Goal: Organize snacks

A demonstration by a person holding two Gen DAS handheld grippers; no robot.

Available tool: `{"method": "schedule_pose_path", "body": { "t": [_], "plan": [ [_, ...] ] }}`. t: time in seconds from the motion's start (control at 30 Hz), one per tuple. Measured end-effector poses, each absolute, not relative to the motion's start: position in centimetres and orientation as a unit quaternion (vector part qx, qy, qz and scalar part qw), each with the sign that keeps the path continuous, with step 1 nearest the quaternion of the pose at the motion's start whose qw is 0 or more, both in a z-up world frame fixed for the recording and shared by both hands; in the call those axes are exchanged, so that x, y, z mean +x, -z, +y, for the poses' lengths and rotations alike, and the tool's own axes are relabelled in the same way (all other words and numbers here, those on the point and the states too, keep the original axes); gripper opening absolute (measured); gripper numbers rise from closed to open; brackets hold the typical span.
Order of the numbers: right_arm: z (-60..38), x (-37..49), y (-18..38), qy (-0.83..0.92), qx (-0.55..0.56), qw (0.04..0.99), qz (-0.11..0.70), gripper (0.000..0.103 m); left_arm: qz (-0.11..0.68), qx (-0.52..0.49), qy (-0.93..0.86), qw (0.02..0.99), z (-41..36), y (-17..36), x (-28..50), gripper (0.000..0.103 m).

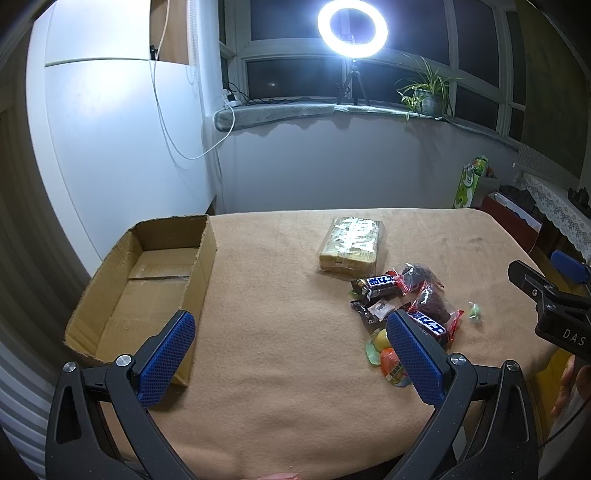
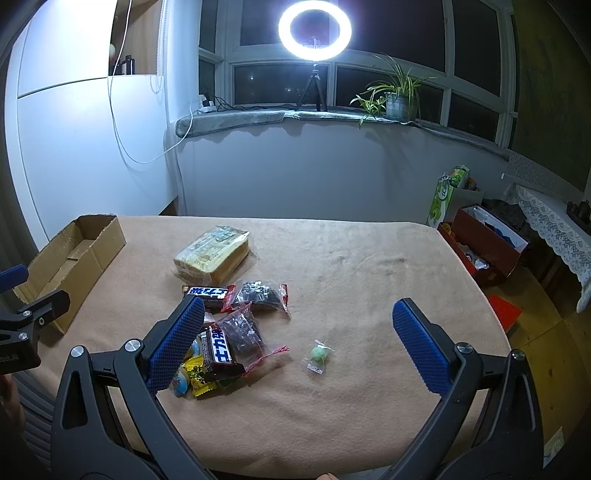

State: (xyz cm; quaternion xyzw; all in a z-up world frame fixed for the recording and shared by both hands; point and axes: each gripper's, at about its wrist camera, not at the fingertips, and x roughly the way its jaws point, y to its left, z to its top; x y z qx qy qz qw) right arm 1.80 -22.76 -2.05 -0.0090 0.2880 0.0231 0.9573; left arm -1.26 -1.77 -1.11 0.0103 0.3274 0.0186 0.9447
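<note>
Left tool (image 1: 291,363): spread wide, grasping nothing; hangs above the near part of the counter; its left pad (image 1: 166,360) overlaps the near corner of the box in view, its right pad (image 1: 415,358) covers part of the snack pile
Right tool (image 2: 297,345): spread wide, grasping nothing; above the counter, with the green candy between its pads in view; its left pad (image 2: 175,341) hides part of the pile
Snack pile (image 2: 229,328): loose on the counter, right of the box; two dark bars with blue and white labels, two clear bags with red edges holding dark pieces, small yellow and orange wrapped sweets at the near side; they touch and overlap
Green candy (image 2: 317,354): in a clear wrapper, alone, just right of the pile
Biscuit pack (image 2: 214,253): clear-wrapped block, flat, beyond the pile, near it
Box (image 1: 147,273): open cardboard, at the counter's left edge, well apart from the snacks; nothing seen inside
Counter (image 1: 295,387): covered by a tan cloth
Beyond: ring light (image 1: 352,27) lit on a tripod on the sill; potted plant (image 1: 428,94) to its right
</note>
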Motion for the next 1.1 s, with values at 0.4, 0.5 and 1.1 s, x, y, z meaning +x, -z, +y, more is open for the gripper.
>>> {"method": "schedule_pose_path", "body": {
  "t": [0.4,0.5,1.1],
  "plan": [
    [-22.70,1.81,1.89,-0.023,-0.009,0.957,0.288,0.103,0.326,0.012,-0.018,0.945,-1.75,0.96,-1.32,0.103],
    [-22.74,1.70,1.56,-0.023,-0.010,0.957,0.287,0.103,0.325,0.013,-0.018,0.945,-1.74,0.85,-1.39,0.103],
    [-22.72,1.48,1.31,-0.022,-0.014,0.957,0.290,0.103,0.329,0.018,-0.013,0.944,-2.16,0.99,-1.36,0.103]
  ]
}}
